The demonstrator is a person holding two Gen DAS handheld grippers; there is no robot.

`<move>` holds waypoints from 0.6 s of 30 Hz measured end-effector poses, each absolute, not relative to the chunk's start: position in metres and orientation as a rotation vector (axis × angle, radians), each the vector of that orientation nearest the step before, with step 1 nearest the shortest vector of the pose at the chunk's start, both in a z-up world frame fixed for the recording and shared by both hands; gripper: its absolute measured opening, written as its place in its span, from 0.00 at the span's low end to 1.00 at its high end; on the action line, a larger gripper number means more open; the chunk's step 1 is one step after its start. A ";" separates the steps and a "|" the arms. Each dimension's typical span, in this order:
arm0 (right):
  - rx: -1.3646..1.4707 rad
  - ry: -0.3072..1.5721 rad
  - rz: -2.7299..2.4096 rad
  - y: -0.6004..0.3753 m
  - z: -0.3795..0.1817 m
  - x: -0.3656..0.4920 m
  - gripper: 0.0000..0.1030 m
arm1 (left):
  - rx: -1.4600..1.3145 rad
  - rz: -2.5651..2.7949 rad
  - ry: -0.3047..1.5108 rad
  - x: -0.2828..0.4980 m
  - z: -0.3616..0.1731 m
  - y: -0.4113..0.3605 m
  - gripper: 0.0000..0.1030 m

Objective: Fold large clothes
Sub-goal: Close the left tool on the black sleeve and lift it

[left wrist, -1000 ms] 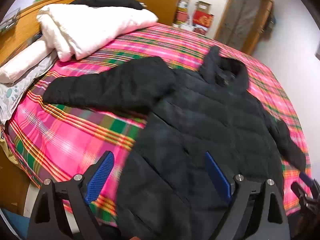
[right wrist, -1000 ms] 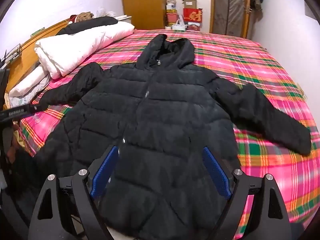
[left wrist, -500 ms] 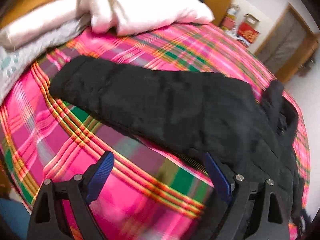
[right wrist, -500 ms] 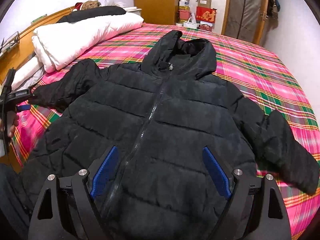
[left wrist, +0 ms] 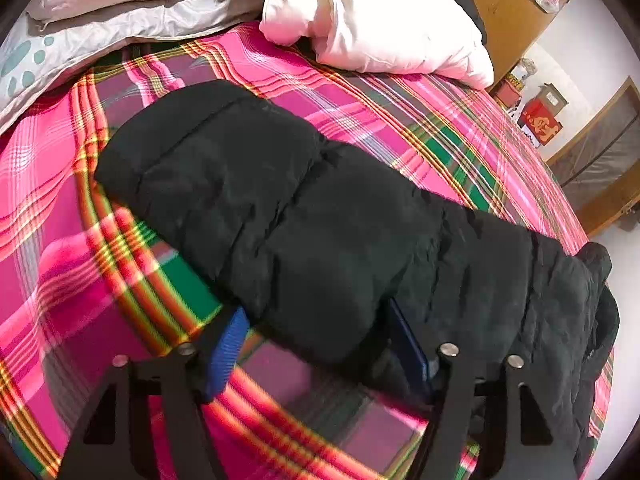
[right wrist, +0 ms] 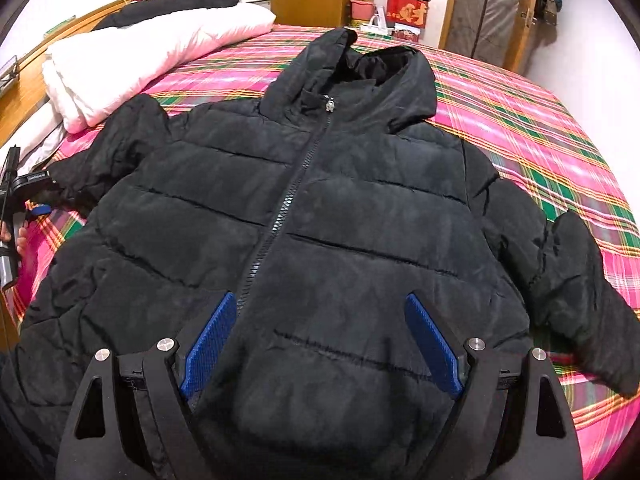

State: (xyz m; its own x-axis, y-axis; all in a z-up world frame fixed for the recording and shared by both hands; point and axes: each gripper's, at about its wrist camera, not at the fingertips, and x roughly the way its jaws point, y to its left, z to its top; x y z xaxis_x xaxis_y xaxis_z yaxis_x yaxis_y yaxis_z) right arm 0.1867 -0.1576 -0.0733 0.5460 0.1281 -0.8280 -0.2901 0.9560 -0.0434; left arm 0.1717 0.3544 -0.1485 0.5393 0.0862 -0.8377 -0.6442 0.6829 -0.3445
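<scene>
A black hooded puffer jacket (right wrist: 340, 208) lies zipped and face up on the pink plaid bedspread (right wrist: 520, 120), both sleeves spread out. In the left wrist view its sleeve (left wrist: 280, 208) runs across the picture, and my left gripper (left wrist: 320, 348) straddles the sleeve's near edge. Its jaws are closing with the padded fabric between the blue pads (left wrist: 226, 354). My right gripper (right wrist: 320, 348) hangs open just over the jacket's lower front, nothing between its pads. The left gripper's body (right wrist: 12, 200) and a hand show at the far left by the sleeve end.
A folded white duvet (right wrist: 132, 60) and pillows (left wrist: 120, 8) lie at the head of the bed by a wooden headboard (right wrist: 28, 80). Boxes and a red bag (right wrist: 404, 12) stand beyond the bed near a wardrobe. The bed's right side is bare plaid cover.
My left gripper swung left and down from the jacket's body to the sleeve, and its jaws have narrowed around it. My right gripper moved closer to the jacket's front, still open.
</scene>
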 end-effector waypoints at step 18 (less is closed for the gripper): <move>-0.120 0.938 0.218 -0.195 -0.056 0.175 0.84 | -0.535 0.367 0.729 0.190 -0.025 0.303 0.11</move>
